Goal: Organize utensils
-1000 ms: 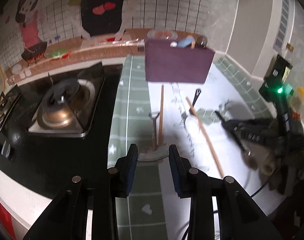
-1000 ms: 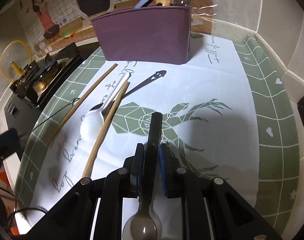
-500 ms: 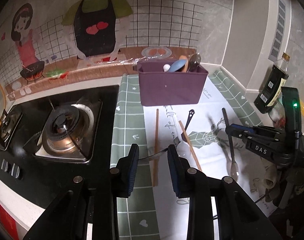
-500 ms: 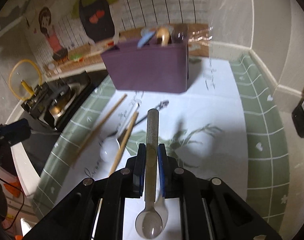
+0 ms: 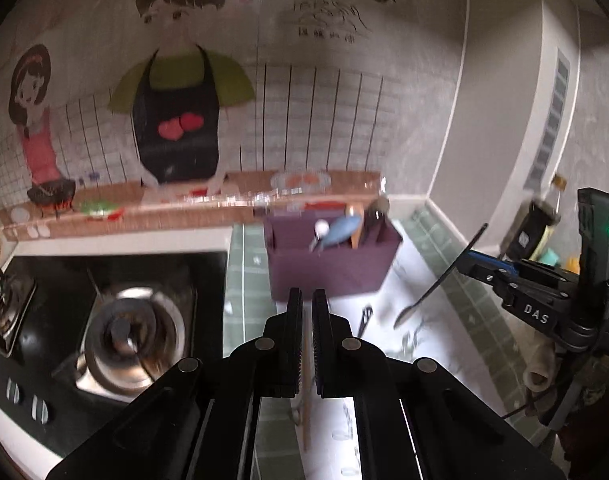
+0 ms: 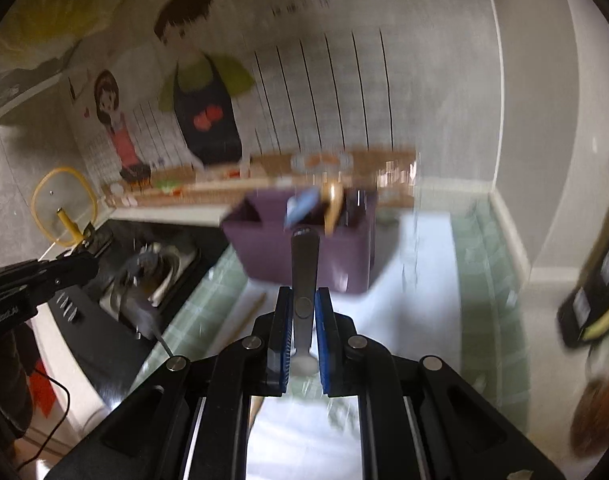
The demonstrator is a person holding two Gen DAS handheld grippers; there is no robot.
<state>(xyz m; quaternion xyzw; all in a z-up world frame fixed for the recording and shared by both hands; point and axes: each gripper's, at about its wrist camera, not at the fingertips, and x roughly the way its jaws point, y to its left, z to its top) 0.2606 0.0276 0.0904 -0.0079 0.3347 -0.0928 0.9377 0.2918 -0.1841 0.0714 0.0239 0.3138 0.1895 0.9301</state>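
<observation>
My right gripper (image 6: 303, 320), frame centre, clamps a metal spoon (image 6: 303, 280) before the purple caddy (image 6: 304, 248); my left gripper (image 5: 307, 320), lower centre, is nearly closed, empty.

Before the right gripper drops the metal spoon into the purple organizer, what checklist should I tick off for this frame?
1. Right gripper shut on metal spoon: ok.
2. Spoon lifted off the mat: ok.
3. Spoon over the purple organizer: not ok, short of it.
4. Free slot in the organizer: cannot tell, blurred.
5. Left gripper out of the path: ok, low, near closed, holding nothing.
6. Chopstick left on the mat: ok.
</observation>
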